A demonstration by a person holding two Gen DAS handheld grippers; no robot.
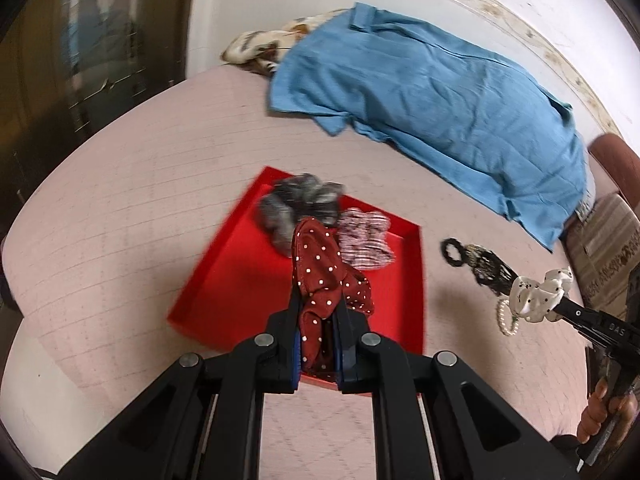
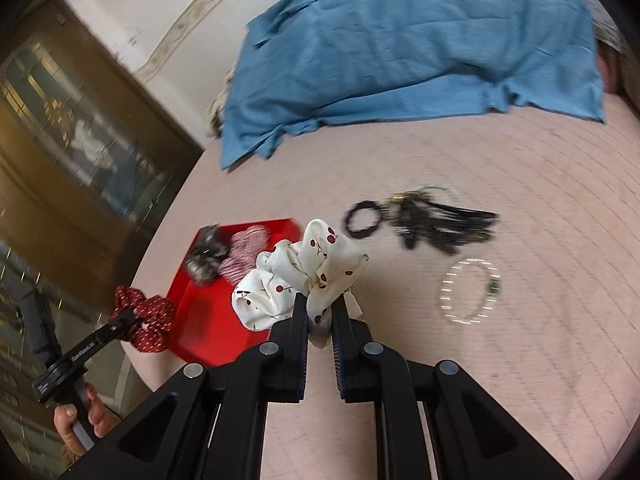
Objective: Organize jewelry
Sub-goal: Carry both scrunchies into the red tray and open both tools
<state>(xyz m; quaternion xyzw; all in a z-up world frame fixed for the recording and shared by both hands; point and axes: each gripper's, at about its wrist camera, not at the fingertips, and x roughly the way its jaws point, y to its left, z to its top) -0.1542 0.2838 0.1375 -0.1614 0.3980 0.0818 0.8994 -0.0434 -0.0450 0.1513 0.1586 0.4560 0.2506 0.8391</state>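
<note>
My left gripper (image 1: 318, 300) is shut on a dark red white-dotted scrunchie (image 1: 324, 276), held above the red tray (image 1: 224, 280). In the tray lie a grey furry scrunchie (image 1: 296, 200) and a pink striped scrunchie (image 1: 366, 240). My right gripper (image 2: 320, 304) is shut on a white cherry-print scrunchie (image 2: 296, 276), held over the bed to the right of the red tray (image 2: 192, 312). On the pink bed cover lie a black hair ring (image 2: 362, 220), a black claw clip (image 2: 444, 226) and a pearl bracelet (image 2: 468, 296). The left gripper (image 2: 128, 320) also shows in the right wrist view.
A blue cloth (image 1: 432, 96) covers the far part of the bed (image 1: 120, 200), with a patterned fabric (image 1: 260, 46) beyond it. A dark wooden cabinet (image 2: 72, 128) stands to the left. A hand (image 2: 76, 420) grips the left tool's handle.
</note>
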